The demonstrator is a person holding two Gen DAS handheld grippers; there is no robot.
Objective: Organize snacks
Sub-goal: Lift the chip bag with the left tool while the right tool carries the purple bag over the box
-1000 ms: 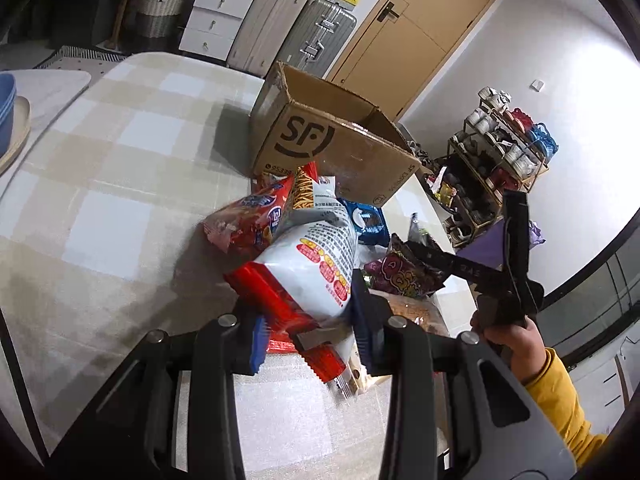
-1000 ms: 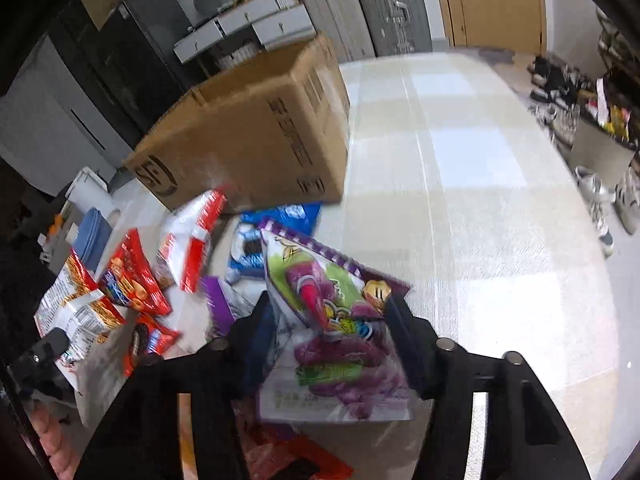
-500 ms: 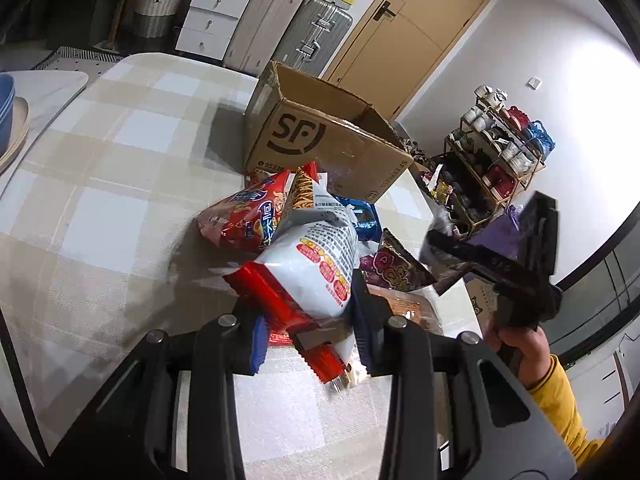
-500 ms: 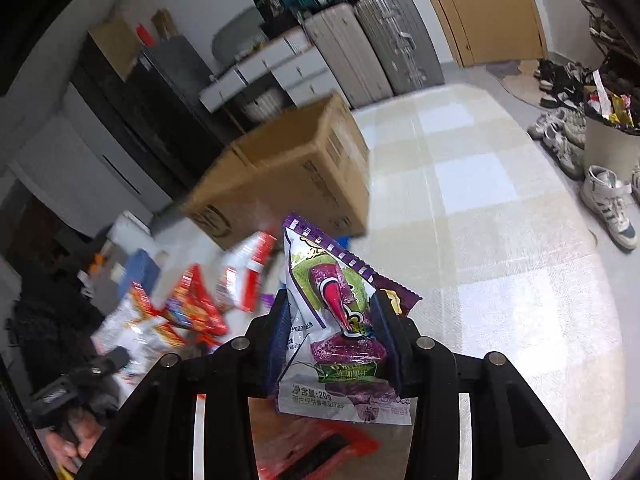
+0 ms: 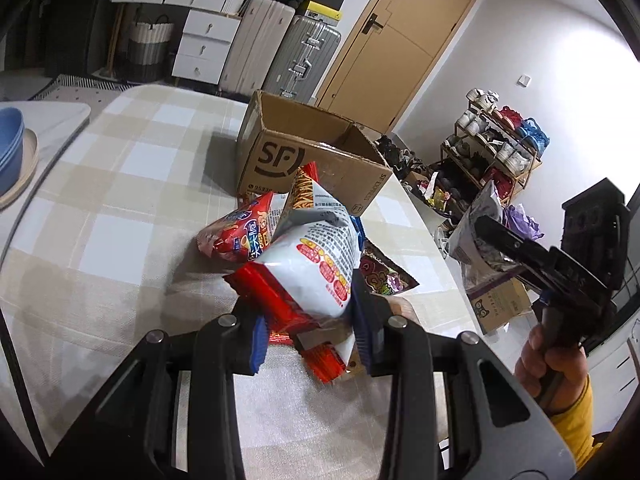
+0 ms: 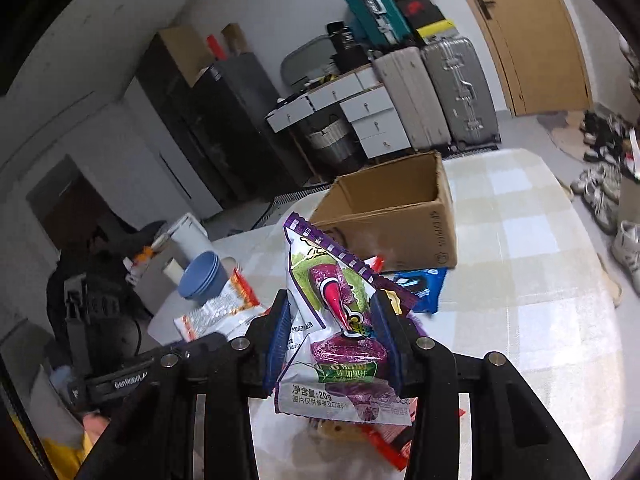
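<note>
My left gripper (image 5: 308,312) is shut on a white-and-red snack bag (image 5: 316,256) and holds it tilted just above the checked table (image 5: 100,208). My right gripper (image 6: 332,320) is shut on a purple-and-white snack bag (image 6: 340,360) and holds it upright in the air. From the left wrist view that bag (image 5: 472,232) hangs off to the right of the table. An open cardboard box (image 5: 304,160) marked SF stands beyond the snack pile; in the right wrist view the box (image 6: 392,216) shows its bare inside.
On the table lie a red snack bag (image 5: 236,236), a dark bag (image 5: 380,276) and a blue cookie pack (image 6: 420,284). Blue bowls (image 5: 10,144) sit at the left. A shoe rack (image 5: 496,152) and suitcases (image 5: 304,52) stand beyond the table.
The right gripper closed on the purple bag and lifted it well above the table. The left gripper rose a little with the white-and-red bag still in it.
</note>
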